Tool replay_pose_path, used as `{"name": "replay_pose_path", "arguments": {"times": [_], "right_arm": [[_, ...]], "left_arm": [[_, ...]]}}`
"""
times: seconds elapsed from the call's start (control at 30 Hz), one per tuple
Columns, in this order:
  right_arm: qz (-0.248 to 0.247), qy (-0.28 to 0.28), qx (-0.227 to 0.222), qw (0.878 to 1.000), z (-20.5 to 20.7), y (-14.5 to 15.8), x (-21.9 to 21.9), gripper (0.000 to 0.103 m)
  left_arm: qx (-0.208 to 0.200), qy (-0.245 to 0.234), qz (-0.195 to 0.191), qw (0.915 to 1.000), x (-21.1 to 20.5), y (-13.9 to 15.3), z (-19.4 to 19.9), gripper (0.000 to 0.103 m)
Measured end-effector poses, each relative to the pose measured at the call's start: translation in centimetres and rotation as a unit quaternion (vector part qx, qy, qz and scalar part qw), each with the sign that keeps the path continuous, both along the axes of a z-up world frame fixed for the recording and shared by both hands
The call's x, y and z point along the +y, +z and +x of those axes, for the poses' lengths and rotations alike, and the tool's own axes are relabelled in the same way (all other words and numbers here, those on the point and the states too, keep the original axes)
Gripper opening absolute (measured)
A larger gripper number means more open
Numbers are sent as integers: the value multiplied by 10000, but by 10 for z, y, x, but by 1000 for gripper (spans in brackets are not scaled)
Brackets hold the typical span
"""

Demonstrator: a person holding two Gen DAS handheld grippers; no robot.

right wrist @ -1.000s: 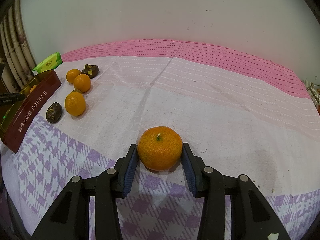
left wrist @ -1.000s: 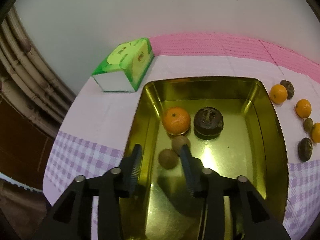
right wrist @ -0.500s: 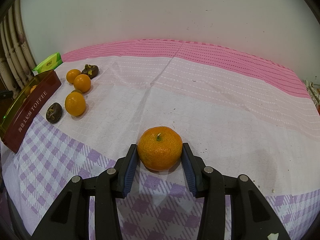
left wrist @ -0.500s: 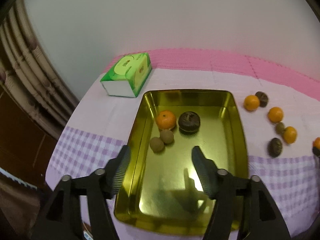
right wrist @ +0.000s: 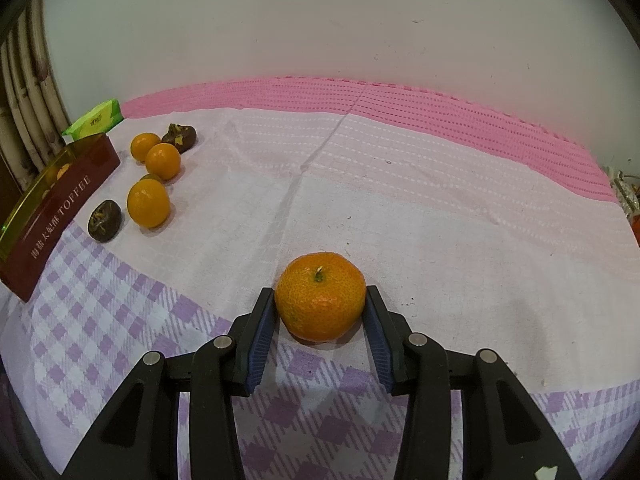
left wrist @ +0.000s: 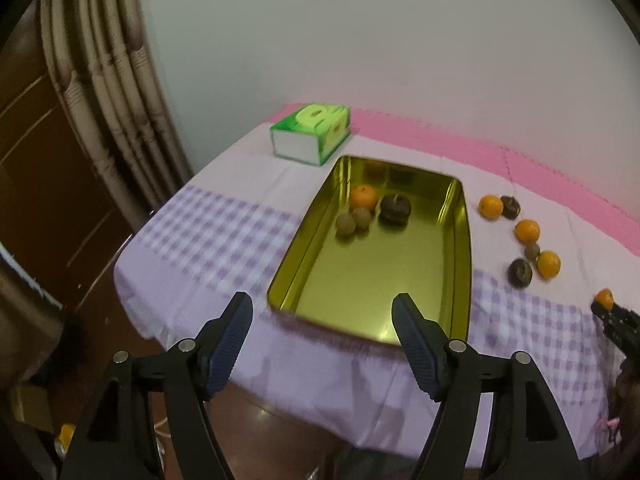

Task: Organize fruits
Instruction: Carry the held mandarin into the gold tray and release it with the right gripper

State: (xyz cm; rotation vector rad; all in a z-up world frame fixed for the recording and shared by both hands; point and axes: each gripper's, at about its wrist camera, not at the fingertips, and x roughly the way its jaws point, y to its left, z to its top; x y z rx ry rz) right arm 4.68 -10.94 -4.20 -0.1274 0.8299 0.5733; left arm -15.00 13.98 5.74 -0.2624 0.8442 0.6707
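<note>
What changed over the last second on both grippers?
The left gripper pulled up and back out of the gold tray and opened wide, leaving the two small brown fruits where they lay by the tangerine in the tray. The right gripper did not move: its fingers stay against the large tangerine on the cloth. The loose fruit is unmoved.
</note>
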Motion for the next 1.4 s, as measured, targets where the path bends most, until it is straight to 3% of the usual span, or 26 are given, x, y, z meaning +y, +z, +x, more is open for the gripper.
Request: {"name": "replay_pose_path", "arguments": {"times": [0.33,0.57,0.7,0.9,1.1,1.4], "right_arm": [[-176,-146,88,9997,-2,5,5,39],[-150,-158,167,9996,-25,11,9,37],[65,-56,131,9999,-43,27,16,37],[325,614,-192,9974,-74,77,56,37],[570,1538,-339,9859,-102,118,123,38],[501,2529,-305,9657,-120,131,226,38]], "left_arm": [[-43,-234,-136,9996,-7,-7,-3,75],[-82,-13,-124,9999,4,-7,-6,80],[-265,179,-304,9990,14,-4,-12,81],[-81,418,-236,9988,22,-3,-14,81],[-79,579,-142,9982,29,0,-17,81],[58,675,-130,9976,37,-3,-14,81]]}}
